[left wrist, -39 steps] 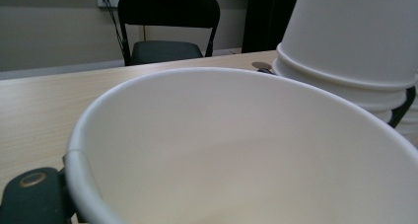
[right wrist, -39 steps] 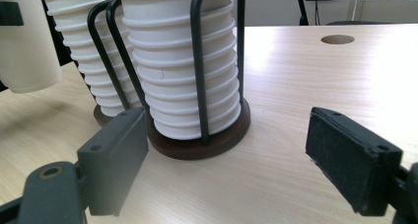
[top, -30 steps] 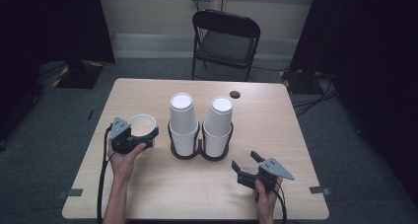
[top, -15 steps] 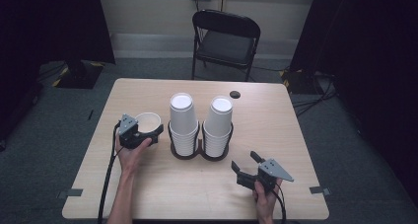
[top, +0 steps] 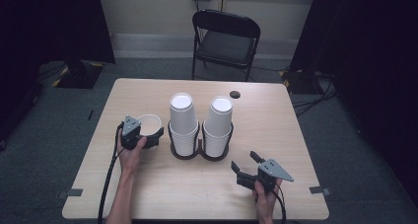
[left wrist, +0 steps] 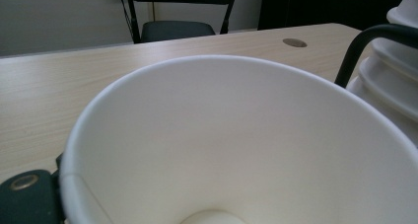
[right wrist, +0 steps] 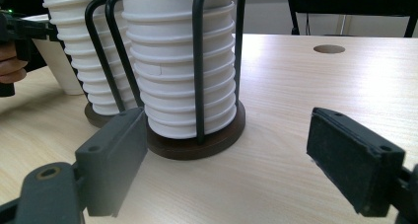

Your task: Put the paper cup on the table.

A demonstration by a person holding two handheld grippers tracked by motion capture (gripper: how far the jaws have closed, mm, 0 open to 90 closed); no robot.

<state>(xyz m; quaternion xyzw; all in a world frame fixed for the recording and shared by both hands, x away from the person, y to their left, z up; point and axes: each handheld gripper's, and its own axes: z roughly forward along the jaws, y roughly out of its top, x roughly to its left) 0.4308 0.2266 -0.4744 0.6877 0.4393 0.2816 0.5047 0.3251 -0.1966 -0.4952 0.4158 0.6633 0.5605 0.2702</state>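
A single white paper cup [top: 149, 123] stands upright on the wooden surface [top: 291, 130], at 9 o'clock from the 2 stacks of cups in a black wire holder [top: 201, 135]. The left gripper [top: 146, 135] has the cup between its fingers, which have just been easing apart. At 5 o'clock, the right gripper [top: 245, 163] rests with fingers wide apart, empty.

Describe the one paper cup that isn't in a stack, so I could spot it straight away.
Start at the wooden table and find the black wire holder in its middle, with two tall stacks of upside-down white cups. Just to the left of it, a single white cup stands between the jaws of the left gripper. Unlike its neighbours, it stands alone, mouth up and empty, outside the holder.
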